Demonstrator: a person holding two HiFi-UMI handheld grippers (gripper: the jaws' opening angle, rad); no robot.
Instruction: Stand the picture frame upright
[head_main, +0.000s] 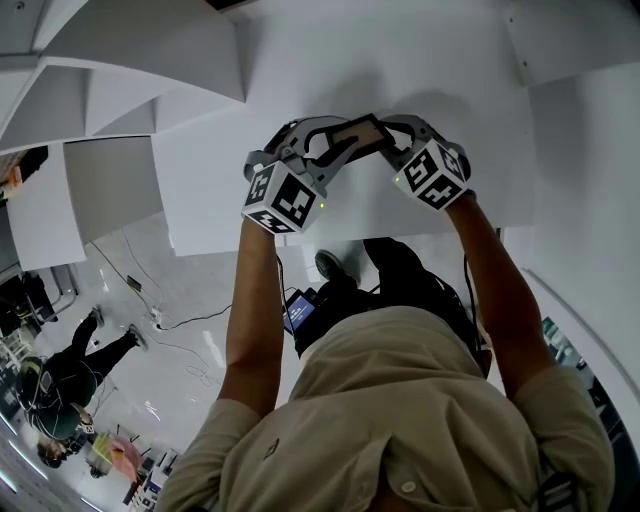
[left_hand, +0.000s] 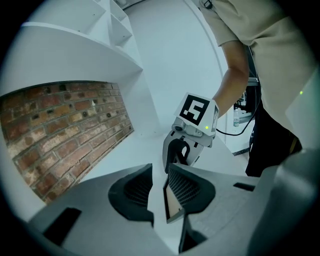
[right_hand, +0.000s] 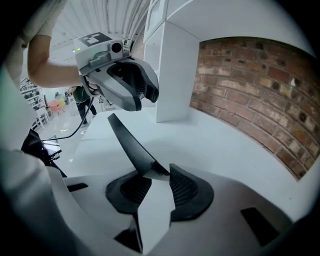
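Tilting over the white table (head_main: 450, 80), the picture frame (head_main: 352, 133) was flanked by both grippers. Its dark corner was pinched in the half-open right gripper (right_hand: 155, 187). The left gripper (left_hand: 160, 192) was parted, with only one pad touched.

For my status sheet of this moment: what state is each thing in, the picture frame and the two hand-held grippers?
picture frame: between both grippers, face towards the head camera, not upright.
left hand-held gripper: jaws apart; frame edge against one pad, gap at the other.
right hand-held gripper: jaws partly apart; dark frame part at their tips, grip unclear.
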